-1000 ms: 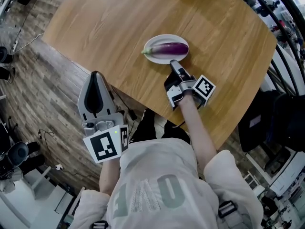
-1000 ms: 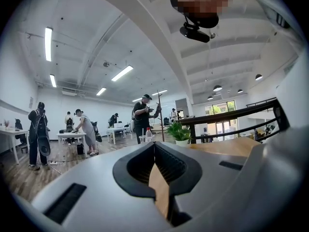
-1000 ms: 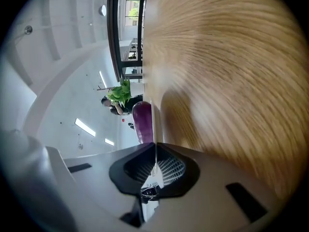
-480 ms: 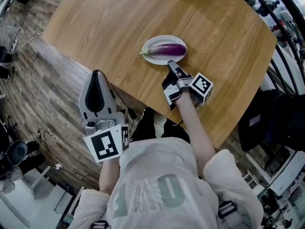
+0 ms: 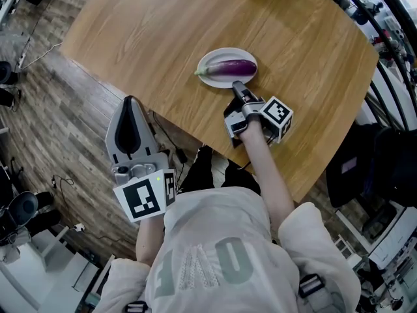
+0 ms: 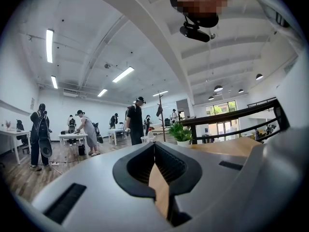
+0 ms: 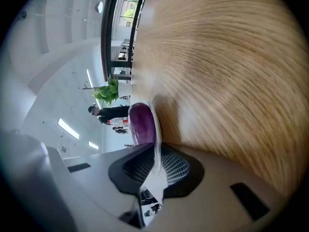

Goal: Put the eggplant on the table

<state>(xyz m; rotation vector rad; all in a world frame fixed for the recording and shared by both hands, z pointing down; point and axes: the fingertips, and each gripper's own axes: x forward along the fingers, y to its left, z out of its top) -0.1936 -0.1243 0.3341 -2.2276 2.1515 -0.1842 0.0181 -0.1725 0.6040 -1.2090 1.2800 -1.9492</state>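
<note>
The task is not complete. The eggplant (image 5: 231,67) lies on the white plate (image 5: 210,78), which stands near the centre of the table (image 5: 163,31); transfer to the tabletop remains.

The right gripper (image 5: 237,87) meets the plate at its 5 o'clock edge. Its jaws are nearly together and opening slightly, with the thin plate rim between them.

The left gripper (image 5: 131,103) waits at 8 o'clock, off the table, clenched and empty.

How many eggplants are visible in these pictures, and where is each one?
1. The eggplant lies on the white plate, which stands on the wooden table near the person's side. No other one shows, and nothing in view seems to hide one.
</note>
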